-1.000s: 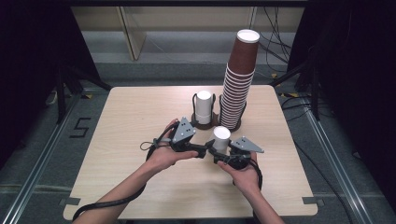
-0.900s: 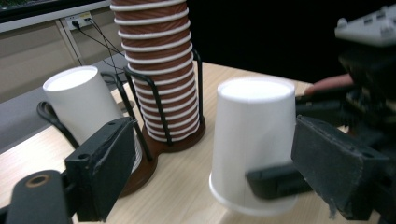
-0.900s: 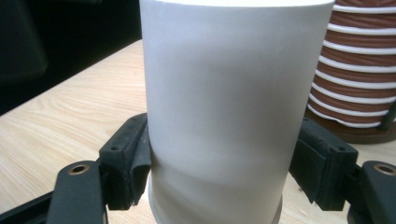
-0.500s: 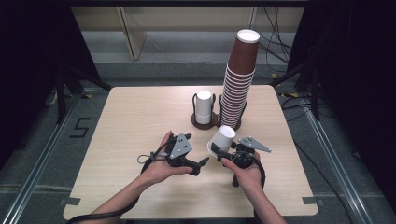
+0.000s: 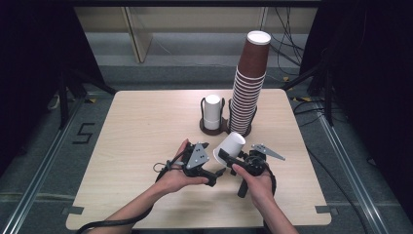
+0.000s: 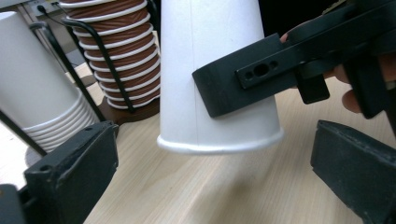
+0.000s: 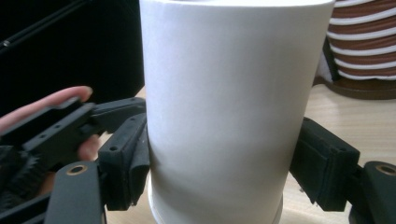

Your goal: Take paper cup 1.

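A white paper cup (image 5: pixel 231 142) is tilted just above the table, with my right gripper (image 5: pixel 233 157) shut on its wall. In the right gripper view the cup (image 7: pixel 224 102) stands between both pads (image 7: pixel 126 158) of the gripper (image 7: pixel 219 172), which press its sides. My left gripper (image 5: pixel 214 174) is low beside it at the left, and its jaws have just been opening. In the left gripper view, my left gripper (image 6: pixel 210 177) stands wide open. The upside-down cup (image 6: pixel 215 70) hangs beyond its jaws, touching neither, with one jaw of the right gripper across its side.
A tall stack of brown cups (image 5: pixel 249 92) stands at the back of the wooden table (image 5: pixel 146 126), with a wire holder of white cups (image 5: pixel 212 112) just to its left. The same stacks, brown (image 6: pixel 121 51) and white (image 6: pixel 37 84), stand close behind the held cup.
My left gripper has opened, let go of the white cup and drawn back and down toward the person. The right gripper keeps the cup, which now leans over to the left.
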Motion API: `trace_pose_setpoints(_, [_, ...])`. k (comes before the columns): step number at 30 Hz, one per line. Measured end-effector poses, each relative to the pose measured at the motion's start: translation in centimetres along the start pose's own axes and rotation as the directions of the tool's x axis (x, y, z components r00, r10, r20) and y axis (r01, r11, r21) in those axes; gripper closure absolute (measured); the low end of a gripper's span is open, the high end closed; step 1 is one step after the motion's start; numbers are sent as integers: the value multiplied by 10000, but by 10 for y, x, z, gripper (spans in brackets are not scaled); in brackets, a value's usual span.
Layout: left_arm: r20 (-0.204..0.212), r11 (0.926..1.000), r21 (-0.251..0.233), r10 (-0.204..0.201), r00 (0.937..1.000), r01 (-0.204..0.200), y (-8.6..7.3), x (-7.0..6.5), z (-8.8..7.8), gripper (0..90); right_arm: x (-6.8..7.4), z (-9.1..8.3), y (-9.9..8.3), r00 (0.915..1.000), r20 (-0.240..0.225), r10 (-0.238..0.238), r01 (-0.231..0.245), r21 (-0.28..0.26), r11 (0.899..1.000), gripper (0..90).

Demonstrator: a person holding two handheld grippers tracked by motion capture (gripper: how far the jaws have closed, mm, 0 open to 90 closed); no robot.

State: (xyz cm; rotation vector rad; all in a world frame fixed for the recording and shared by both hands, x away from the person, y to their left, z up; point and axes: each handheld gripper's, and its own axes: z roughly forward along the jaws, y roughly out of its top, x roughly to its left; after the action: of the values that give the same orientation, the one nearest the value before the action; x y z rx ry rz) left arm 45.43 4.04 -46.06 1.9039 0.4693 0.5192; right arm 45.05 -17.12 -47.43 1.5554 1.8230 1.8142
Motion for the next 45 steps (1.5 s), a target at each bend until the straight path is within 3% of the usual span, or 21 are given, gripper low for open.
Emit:
trace_pose_setpoints(2, [195, 9998, -60, -166, 9997, 167, 0, -1, 4, 11, 0, -1, 0, 9996, -101, 254, -253, 49, 9997, 274])
trace_pose_setpoints(4, [318, 10000, 13, -36, 9995, 36, 1, -2, 7, 15, 0, -2, -1, 9983, -135, 573, -571, 132, 9983, 274])
trace_pose_setpoints(11, [473, 10000, -32, -8, 9989, 9, 2, -4, 16, 24, -2, -3, -1, 9961, -233, 850, -847, 120, 9963, 275])
trace_pose_setpoints(21, [539, 10000, 66, -29, 9985, 26, 3, -4, 26, 39, 2, -3, -2, 9964, -298, 798, -795, 118, 9968, 275])
trace_pose_setpoints(23, [666, 9997, 108, -239, 9975, 232, 2, -4, 26, 64, 2, -3, -1, 9961, -410, 784, -780, 114, 9969, 274])
trace_pose_setpoints(27, [623, 9999, 96, -109, 9980, 104, 2, -4, 27, 110, 3, -3, -1, 9963, -422, 744, -741, 87, 9972, 274])
trace_pose_setpoints(30, [560, 9997, 61, -223, 9982, 220, 2, -4, 28, 151, 2, -4, -1, 9962, -369, 789, -785, 105, 9969, 274])
trace_pose_setpoints(40, [559, 9999, 136, 75, 9984, -83, 2, -3, 24, 215, 3, -3, -1, 9954, -408, 866, -860, 175, 9961, 230])
trace_pose_setpoints(45, [501, 9997, 164, 182, 9986, -190, 1, -4, 23, 259, 2, -2, -1, 9973, -391, 625, -619, 163, 9979, 192])
